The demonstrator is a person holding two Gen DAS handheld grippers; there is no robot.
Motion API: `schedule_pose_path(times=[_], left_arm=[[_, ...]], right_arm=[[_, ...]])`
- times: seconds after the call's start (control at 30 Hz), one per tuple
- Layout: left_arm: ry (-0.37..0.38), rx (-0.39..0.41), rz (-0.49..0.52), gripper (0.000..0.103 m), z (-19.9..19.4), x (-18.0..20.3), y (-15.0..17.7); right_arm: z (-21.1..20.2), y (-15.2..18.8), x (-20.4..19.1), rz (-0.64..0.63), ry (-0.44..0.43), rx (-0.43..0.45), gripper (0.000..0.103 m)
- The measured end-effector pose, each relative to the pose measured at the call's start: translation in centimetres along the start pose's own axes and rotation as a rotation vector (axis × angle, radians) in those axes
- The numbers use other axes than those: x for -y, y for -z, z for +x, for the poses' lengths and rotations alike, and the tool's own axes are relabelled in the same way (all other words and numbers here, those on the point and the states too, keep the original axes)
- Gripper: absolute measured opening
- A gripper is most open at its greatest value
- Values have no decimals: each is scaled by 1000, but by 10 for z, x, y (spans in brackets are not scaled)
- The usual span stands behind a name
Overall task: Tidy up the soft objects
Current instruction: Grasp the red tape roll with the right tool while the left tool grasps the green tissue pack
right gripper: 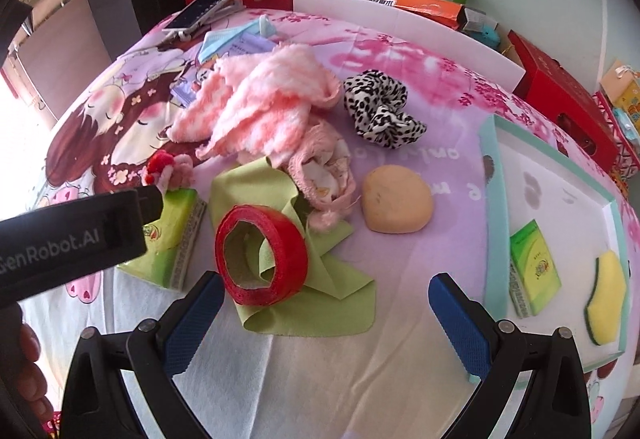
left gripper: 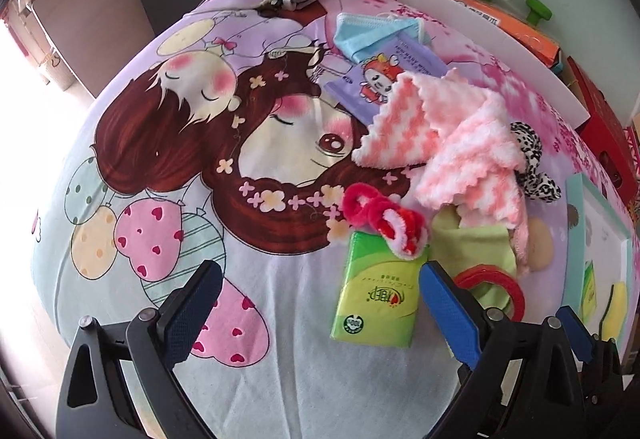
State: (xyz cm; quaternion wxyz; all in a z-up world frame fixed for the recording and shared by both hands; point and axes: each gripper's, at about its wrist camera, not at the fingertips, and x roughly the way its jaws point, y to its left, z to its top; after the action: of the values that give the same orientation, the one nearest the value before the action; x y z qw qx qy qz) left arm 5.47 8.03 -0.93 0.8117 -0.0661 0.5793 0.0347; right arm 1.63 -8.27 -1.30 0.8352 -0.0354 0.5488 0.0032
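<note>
Both tools gape empty: left tool (left gripper: 320,303) nears the tissue pack (left gripper: 378,289); next, close on it for the tray (right gripper: 494,215)

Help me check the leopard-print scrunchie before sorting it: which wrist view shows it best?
The right wrist view: the leopard-print scrunchie lies whole and unobstructed on the sheet, beside the pink striped towel. In the left wrist view it sits near the edge, partly hidden behind that towel.
</note>
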Motion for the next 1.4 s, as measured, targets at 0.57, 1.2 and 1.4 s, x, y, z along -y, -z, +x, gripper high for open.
schedule_pose_path(times=[0.57,1.2,1.4], left_arm=[[3,-8,-146,99,0,-35,-5],[60,-28,-22,99,5,-3,-5],[84,-43,13,98,9,7,-3]], right_arm=[[19,-4,-14,-33,16,11,103],[10,-5,17,56,-38,22,88],[5,-3,17,62,-76,21,72]])
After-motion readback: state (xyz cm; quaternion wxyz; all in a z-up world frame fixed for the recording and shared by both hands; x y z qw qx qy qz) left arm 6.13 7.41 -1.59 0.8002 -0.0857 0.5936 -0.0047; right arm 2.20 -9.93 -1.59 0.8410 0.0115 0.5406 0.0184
